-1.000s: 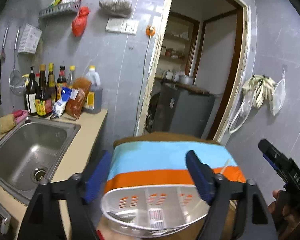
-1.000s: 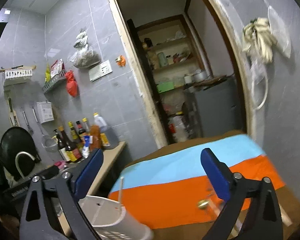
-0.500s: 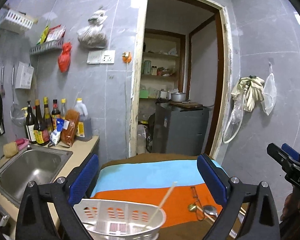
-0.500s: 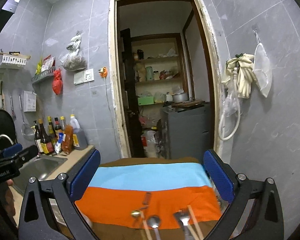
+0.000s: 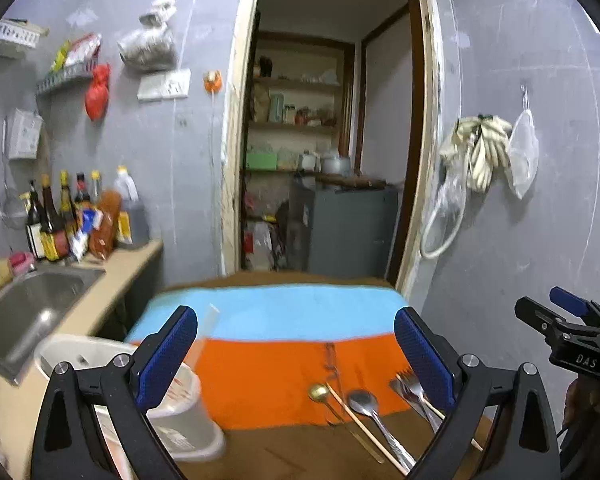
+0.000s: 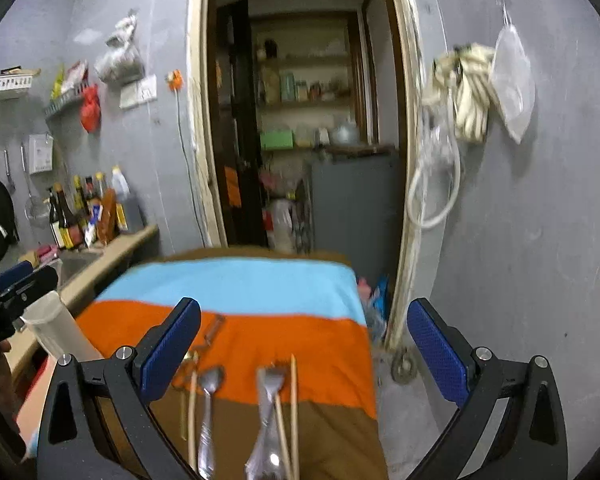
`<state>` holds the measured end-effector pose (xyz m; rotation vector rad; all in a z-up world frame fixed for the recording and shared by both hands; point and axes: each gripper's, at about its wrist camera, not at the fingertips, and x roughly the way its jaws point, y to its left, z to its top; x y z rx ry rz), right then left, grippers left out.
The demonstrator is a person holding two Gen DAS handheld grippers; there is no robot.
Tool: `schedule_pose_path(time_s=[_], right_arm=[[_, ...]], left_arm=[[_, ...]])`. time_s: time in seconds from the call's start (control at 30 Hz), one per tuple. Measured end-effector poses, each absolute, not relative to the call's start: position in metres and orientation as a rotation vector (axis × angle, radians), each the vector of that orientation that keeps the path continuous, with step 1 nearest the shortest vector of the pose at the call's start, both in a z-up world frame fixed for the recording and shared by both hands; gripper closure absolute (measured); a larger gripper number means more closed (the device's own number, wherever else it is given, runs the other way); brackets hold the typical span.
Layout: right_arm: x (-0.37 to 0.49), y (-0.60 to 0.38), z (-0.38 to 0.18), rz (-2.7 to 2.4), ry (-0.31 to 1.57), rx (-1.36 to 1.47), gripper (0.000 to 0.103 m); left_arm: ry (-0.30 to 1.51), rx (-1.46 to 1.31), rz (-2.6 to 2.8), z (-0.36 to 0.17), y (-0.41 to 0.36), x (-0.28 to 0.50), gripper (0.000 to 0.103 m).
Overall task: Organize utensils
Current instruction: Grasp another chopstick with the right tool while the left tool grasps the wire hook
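Several utensils lie on the striped cloth (image 5: 276, 364) at the table's near edge: a gold spoon (image 5: 318, 392), a steel spoon (image 5: 363, 402), a fork (image 5: 410, 386) and chopsticks (image 5: 356, 420). In the right wrist view the steel spoon (image 6: 211, 380), fork (image 6: 269, 380) and chopsticks (image 6: 293, 392) lie just ahead. A white utensil holder (image 5: 172, 408) with one chopstick stands at the table's left; it also shows in the right wrist view (image 6: 56, 332). My left gripper (image 5: 296, 360) is open and empty above the table. My right gripper (image 6: 304, 352) is open and empty above the utensils.
A steel sink (image 5: 28, 312) and a counter with sauce bottles (image 5: 60, 224) lie to the left. A doorway (image 5: 324, 160) with a grey cabinet is behind the table. A grey wall with hung gloves (image 5: 480, 152) is at the right.
Both grippers have swung and backed off, so the utensil holder now sits lower left and the utensils show nearer. Both stay open and empty.
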<state>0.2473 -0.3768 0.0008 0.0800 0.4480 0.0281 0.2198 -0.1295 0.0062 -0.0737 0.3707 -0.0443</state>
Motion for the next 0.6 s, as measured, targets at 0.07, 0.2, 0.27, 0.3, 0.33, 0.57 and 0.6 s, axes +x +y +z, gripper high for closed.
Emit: schedule_pose_path(time_s=[0.07,0.2,0.27,0.3,0.33,0.57,0.6], right_arm=[[0.252,-0.386,-0.013,0.032,0.483,0.094,0.002],[0.266,-0.399,-0.04,0.05,0.553,0.128,0.002],[0.274,-0.403,-0.053,0.06,0.581,0.14,0.002],[0.278,-0.404,-0.059,0.065,0.595,0.145,0.002],[0.281,-0.405,-0.066,0.073,0.609,0.15,0.005],[0.318,-0.397,-0.118,0.149,0.727,0.173,0.037],[0.323,-0.394,-0.124,0.158,0.749,0.168,0.043]], left_arm=[[0.402,-0.082,-0.047,-0.005,-0.139,0.226,0.004],[0.475,-0.085,-0.034,-0.026,-0.154,0.247,0.004],[0.516,-0.074,-0.025,-0.036,-0.161,0.261,0.004],[0.53,-0.067,-0.022,-0.04,-0.164,0.266,0.004],[0.547,-0.06,-0.021,-0.045,-0.167,0.273,0.004],[0.639,-0.061,-0.003,-0.079,-0.172,0.314,0.004],[0.65,-0.063,-0.003,-0.083,-0.173,0.319,0.005]])
